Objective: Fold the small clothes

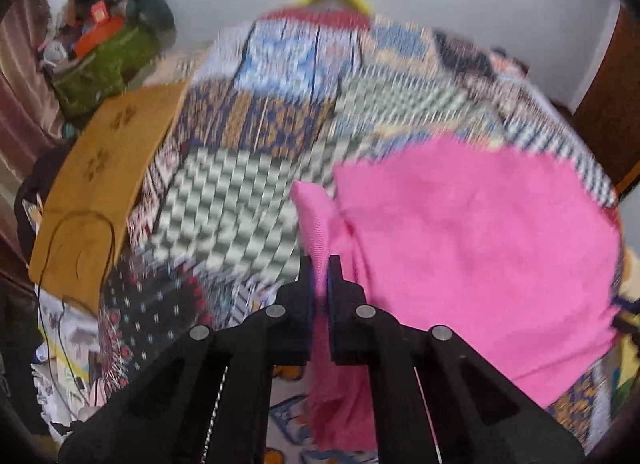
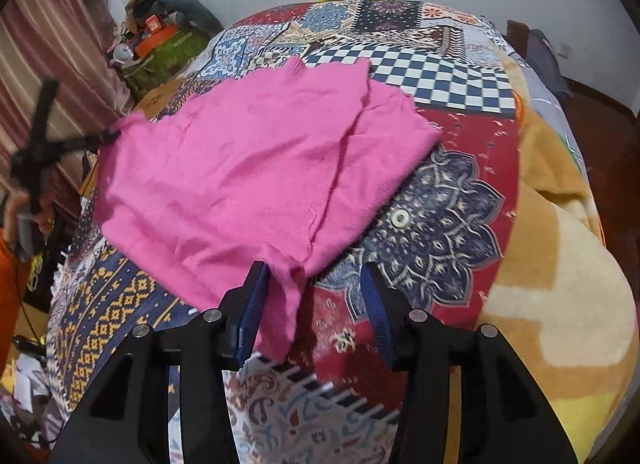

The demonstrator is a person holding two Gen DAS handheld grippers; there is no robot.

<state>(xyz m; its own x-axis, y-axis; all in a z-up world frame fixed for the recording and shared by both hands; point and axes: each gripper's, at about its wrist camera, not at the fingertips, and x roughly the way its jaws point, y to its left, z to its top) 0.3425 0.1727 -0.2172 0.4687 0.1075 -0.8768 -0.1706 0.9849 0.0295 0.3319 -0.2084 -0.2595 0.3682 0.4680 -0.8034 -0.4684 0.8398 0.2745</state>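
A pink knit garment (image 1: 460, 232) (image 2: 240, 167) lies spread on the patchwork bedspread (image 1: 240, 191) (image 2: 440, 203). My left gripper (image 1: 319, 264) is shut on a bunched fold at the garment's edge, which rises between the blue pads, lifted a little. The right wrist view shows that same left gripper (image 2: 110, 135) at the garment's far left corner, with a hand (image 2: 24, 203) behind it. My right gripper (image 2: 316, 270) stands open over the near corner. A narrow pink tail (image 2: 284, 304) hangs beside its left pad (image 2: 256, 304), and the right pad is well apart from it.
A mustard cloth (image 1: 104, 175) lies at the bed's left edge. Behind it is a green bag of clutter (image 1: 100, 63) (image 2: 168, 51). A beige and yellow blanket (image 2: 560, 284) covers the bed's right side. Striped curtains (image 2: 52, 43) hang left, and papers and cables lie below.
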